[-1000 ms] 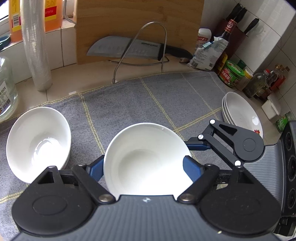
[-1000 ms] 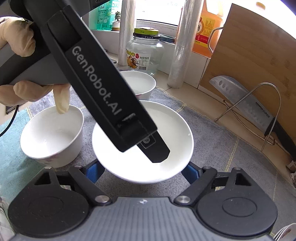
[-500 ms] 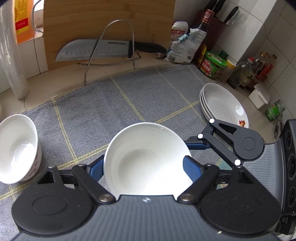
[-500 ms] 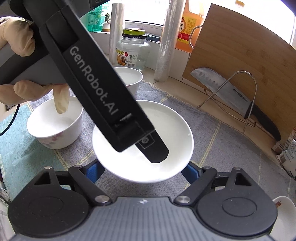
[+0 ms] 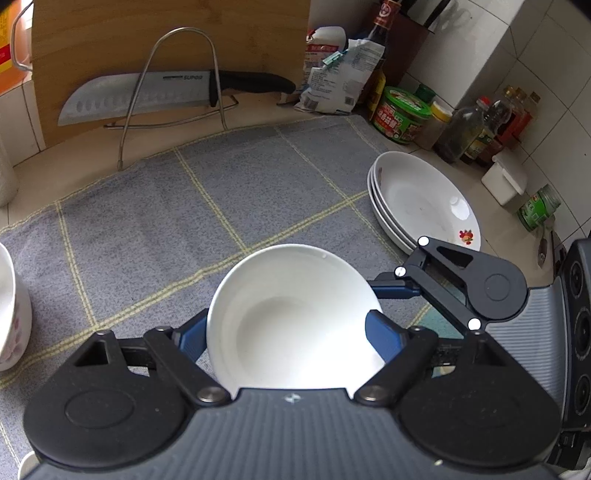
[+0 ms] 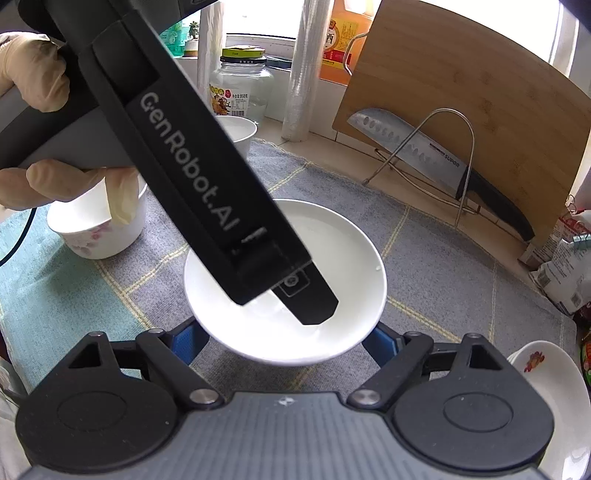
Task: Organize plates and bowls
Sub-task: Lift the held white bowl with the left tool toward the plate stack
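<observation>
- The left gripper (image 5: 291, 332) has its blue fingers (image 5: 192, 338) pinching a white bowl (image 5: 295, 317) from both sides, so the bowl hangs above the grey checked mat (image 5: 207, 214) on the counter (image 5: 92, 155).
- The right gripper (image 6: 284, 338) grips the same bowl (image 6: 332, 251) from the opposite side, its fingers (image 6: 184, 341) pressed against the outer wall.
- In the right wrist view, the left gripper's black body crosses over the bowl, with a gloved hand (image 6: 40, 122) around its handle.
- A stack of white plates (image 5: 421, 199) with a small red motif sits on the mat's right edge, near the carried bowl.
- Two flower-patterned bowls (image 6: 99, 229) stand on the mat at the left, well apart from the plates.
- At the back, a knife (image 5: 147, 96) rests in a wire rack (image 5: 177, 74) against a wooden cutting board (image 5: 166, 33); bottles and jars (image 5: 402, 114) line the tiled corner.
</observation>
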